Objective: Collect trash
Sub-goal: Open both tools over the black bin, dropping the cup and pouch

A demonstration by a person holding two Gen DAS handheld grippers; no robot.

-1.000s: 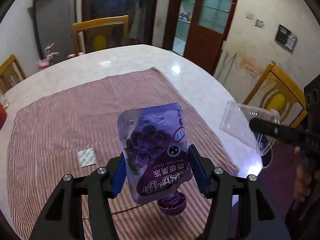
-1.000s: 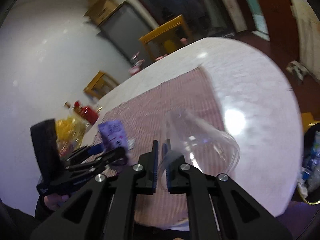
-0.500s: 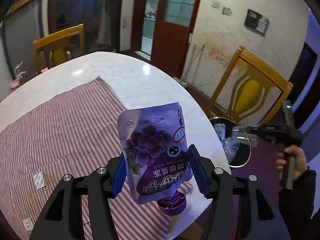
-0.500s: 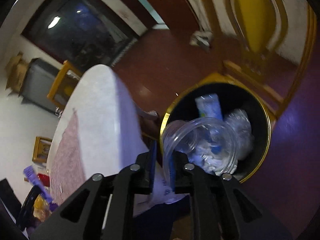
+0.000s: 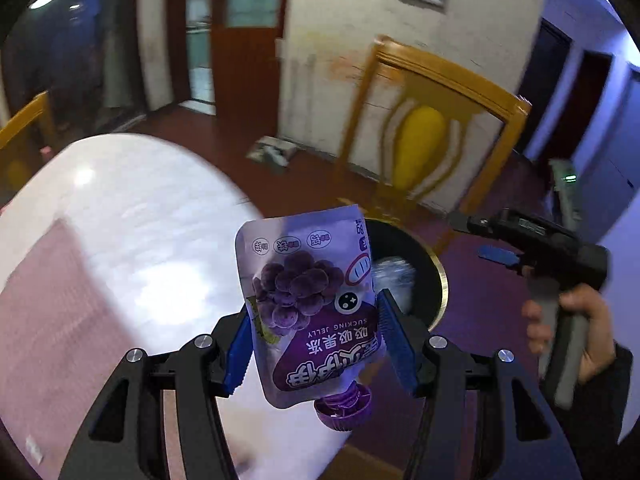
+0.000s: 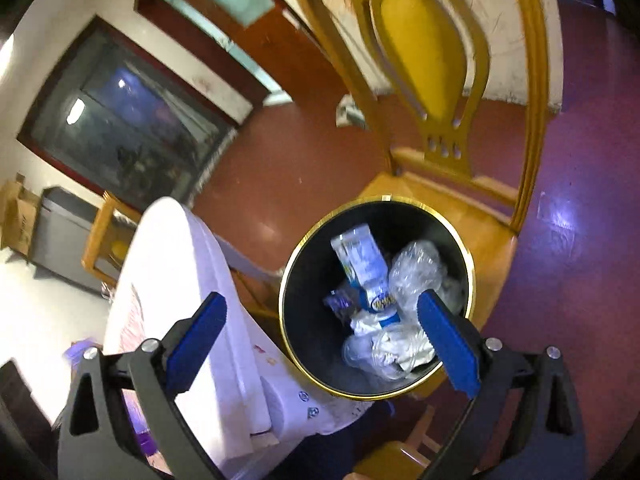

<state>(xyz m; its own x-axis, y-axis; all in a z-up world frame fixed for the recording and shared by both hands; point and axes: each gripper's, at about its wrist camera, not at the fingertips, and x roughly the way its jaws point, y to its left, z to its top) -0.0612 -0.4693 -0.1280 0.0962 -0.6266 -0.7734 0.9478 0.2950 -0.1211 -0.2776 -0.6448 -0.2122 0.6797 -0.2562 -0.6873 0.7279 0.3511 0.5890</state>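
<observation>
Left gripper [image 5: 314, 344] clasps jelly pouch [image 5: 308, 300]; right gripper [image 6: 320, 332], just released, above bin [image 6: 304, 320] beside table [image 5: 140, 240]

Jelly pouch [image 5: 306, 296]: glossy purple plastic film, smooth, with a ribbed plastic cap at the lower centre of the left view. Bin [image 6: 316, 344]: matt black inside, shiny gold metal-looking rim; it held crinkled clear plastic [image 6: 414, 270] and crumpled white paper [image 6: 386, 346]. Table [image 5: 160, 240]: polished white stone-like top, glossy with glare. Cloth [image 5: 44, 320]: striped pink fabric, matt, at left. Chair [image 6: 436, 40]: varnished yellow wood, at top. Floor [image 6: 576, 240]: smooth and reflective. Right gripper [image 6: 322, 336], left gripper [image 5: 316, 344]: matt black plastic with ridged blue pads.
</observation>
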